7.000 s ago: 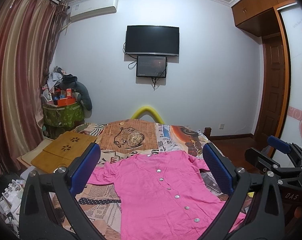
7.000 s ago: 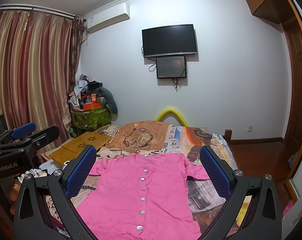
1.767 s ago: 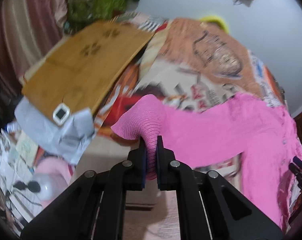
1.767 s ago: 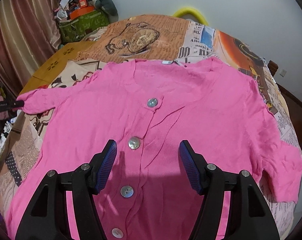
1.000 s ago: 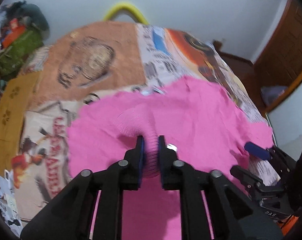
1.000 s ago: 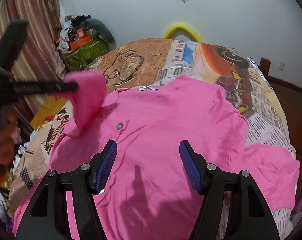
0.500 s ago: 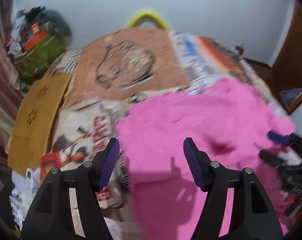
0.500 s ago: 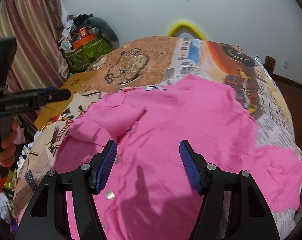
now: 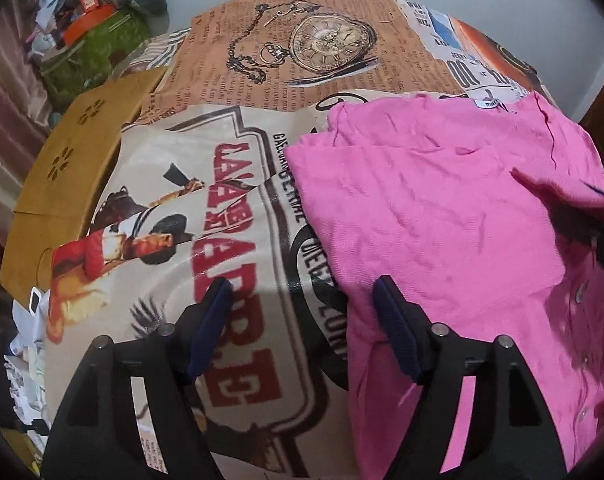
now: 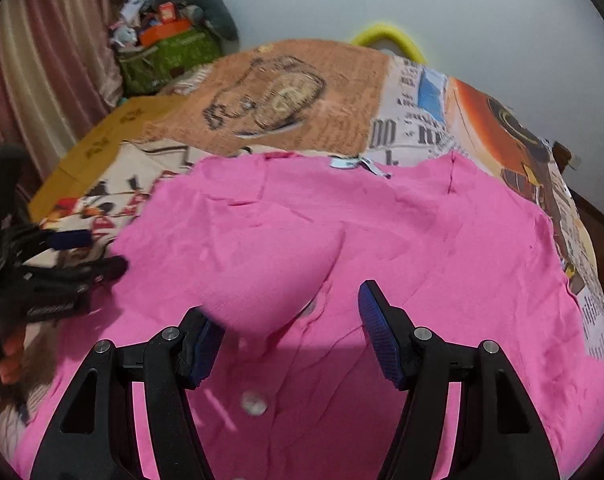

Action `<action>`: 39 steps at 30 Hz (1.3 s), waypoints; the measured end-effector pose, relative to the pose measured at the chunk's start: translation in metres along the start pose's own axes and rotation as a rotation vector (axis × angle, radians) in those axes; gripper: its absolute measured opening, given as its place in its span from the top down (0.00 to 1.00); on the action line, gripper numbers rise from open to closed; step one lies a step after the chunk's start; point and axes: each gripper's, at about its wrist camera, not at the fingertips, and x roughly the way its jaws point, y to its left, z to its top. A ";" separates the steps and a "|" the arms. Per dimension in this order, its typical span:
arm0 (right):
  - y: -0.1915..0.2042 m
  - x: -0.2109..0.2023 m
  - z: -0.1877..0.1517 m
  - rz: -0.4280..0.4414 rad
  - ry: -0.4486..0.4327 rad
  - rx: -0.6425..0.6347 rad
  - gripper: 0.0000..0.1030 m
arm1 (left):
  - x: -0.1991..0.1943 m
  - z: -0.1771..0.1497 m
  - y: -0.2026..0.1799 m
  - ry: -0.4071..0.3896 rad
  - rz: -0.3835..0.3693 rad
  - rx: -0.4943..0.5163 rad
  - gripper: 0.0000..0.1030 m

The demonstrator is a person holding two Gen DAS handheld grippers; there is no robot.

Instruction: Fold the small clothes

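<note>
Since a second ago I have let go of the left sleeve (image 10: 270,276): it was pinched in my left tool (image 9: 302,320) and carried across, and it now lies folded inward over the chest of the cardigan (image 10: 382,240). The left tool has drawn back over the garment's left edge, its jaws wide apart and empty, one pad over the bedspread (image 9: 182,220), the other over pink cloth. My right tool (image 10: 290,328) hangs above the button line, also spread wide with nothing in it. I judge it waits there so the folded sleeve stays undisturbed before the other side is taken. The cardigan lies flat on the bed, collar away from me. The right view shows the sleeve flap and a button (image 10: 254,402) below it; the left view shows instead the straight folded edge against the printed bedspread, and the wooden board (image 9: 74,152) beyond.
</note>
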 end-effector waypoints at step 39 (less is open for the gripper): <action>-0.222 -0.152 -0.152 -0.229 -0.083 0.454 0.41 | -0.044 -0.024 -0.123 -0.004 -0.029 0.156 0.25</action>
